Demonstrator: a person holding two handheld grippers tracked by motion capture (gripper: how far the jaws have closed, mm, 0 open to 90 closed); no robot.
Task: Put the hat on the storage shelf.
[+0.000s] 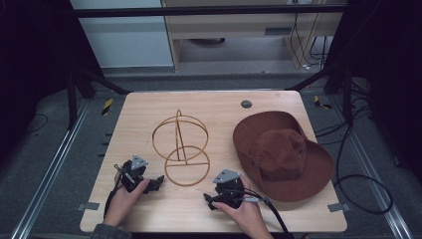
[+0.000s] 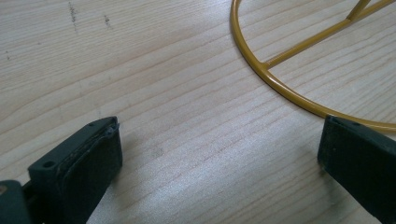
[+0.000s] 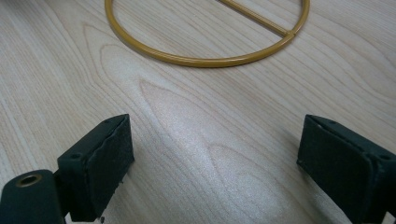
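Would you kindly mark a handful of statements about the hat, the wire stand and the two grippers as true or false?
1. The brown wide-brimmed felt hat sits on top of the gold wire hat stand. False: it lies on the light wooden table, to the right of the stand.
2. The left gripper has its jaws open over bare wood. True.
3. The right gripper is clamped on the stand's base ring. False: its jaws are open, and the ring lies ahead of them.
4. The stand is upright on its round base. True.
5. Both grippers are near the table's front edge. True.
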